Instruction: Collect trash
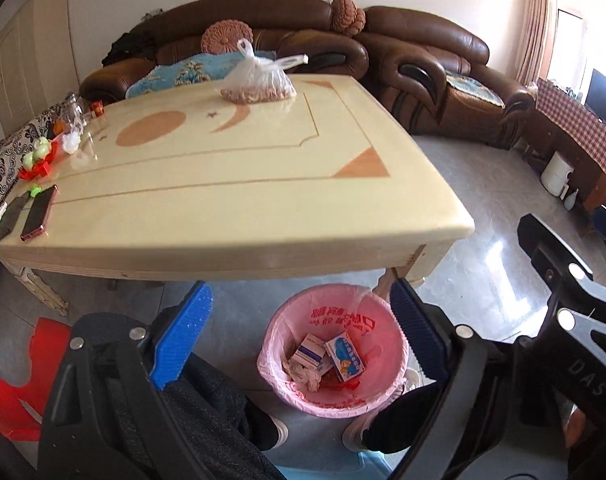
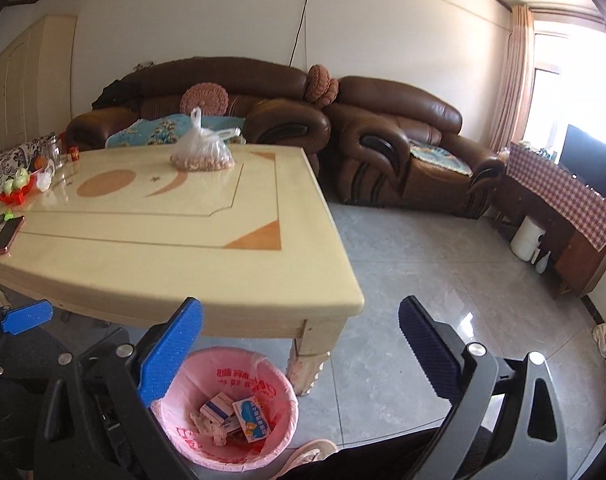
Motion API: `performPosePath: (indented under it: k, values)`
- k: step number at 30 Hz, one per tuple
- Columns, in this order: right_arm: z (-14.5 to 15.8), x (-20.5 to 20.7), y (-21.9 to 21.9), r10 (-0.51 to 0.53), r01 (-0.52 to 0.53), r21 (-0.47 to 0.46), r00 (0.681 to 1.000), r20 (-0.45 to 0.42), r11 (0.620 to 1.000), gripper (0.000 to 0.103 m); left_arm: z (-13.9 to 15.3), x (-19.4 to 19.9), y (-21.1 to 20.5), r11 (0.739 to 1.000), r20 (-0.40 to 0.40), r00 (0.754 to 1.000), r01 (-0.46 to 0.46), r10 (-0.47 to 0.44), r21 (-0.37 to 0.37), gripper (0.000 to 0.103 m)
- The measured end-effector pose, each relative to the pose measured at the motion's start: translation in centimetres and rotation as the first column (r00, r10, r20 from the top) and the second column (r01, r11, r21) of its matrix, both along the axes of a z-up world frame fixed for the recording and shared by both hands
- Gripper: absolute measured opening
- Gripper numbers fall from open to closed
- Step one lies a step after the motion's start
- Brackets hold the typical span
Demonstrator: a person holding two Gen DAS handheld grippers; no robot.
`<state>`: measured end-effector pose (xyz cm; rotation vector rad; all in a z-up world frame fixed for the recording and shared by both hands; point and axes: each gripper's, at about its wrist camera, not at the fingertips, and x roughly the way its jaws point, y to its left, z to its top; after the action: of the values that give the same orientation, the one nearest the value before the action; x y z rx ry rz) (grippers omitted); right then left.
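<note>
A pink-lined trash bin (image 1: 379, 320) stands on the floor under the near edge of the cream table (image 1: 231, 184). It holds small cardboard boxes (image 1: 343, 356) and crumpled tissue (image 1: 303, 376). My left gripper (image 1: 299, 320) is open and empty, held above the bin. My right gripper (image 2: 299, 344) is open and empty, above and right of the bin (image 2: 279, 392), with the boxes (image 2: 251, 420) below. A crumpled white tissue (image 1: 71, 142) lies on the table's far left; it also shows in the right wrist view (image 2: 45, 178).
A plastic bag of nuts (image 1: 259, 84) sits at the table's far side. A phone (image 1: 39, 212), a red fruit tray (image 1: 37, 158) and a glass jar (image 1: 75, 112) line the left edge. Brown sofas (image 1: 423, 68) stand behind. A red stool (image 1: 19, 380) is at left.
</note>
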<state>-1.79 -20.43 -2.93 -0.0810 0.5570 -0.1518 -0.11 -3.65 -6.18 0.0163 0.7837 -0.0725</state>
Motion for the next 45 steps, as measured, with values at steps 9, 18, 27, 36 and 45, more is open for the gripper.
performPosePath:
  k: [9, 18, 27, 36, 45]
  values:
    - [6.1, -4.5, -1.9, -0.079, 0.072, 0.051, 0.986, 0.149, 0.996, 0.096, 6.4, -3.2, -0.8, 0.999, 0.17, 0.985, -0.042, 0.04, 0.005, 0.095]
    - [8.9, -8.0, -2.5, -0.116, 0.104, 0.066, 0.968, 0.223, 0.992, 0.096, 9.7, -5.6, -0.5, 0.998, 0.248, 0.967, -0.052, 0.059, -0.034, 0.097]
    - [10.2, -10.1, -1.5, -0.064, 0.042, 0.091, 0.967, 0.246, 0.995, 0.096, 11.0, -6.8, -0.3, 0.997, 0.278, 0.958, -0.072, 0.075, -0.022, 0.097]
    - [10.4, -10.6, -1.0, -0.04, 0.013, 0.109, 0.968, 0.248, 0.994, 0.096, 11.0, -6.6, 0.3, 0.996, 0.27, 0.959, -0.084, 0.089, -0.029, 0.097]
    - [10.4, -10.4, -0.9, -0.036, 0.008, 0.115, 0.969, 0.245, 0.993, 0.096, 11.1, -6.9, 0.6, 0.996, 0.276, 0.957, -0.086, 0.09, -0.028, 0.097]
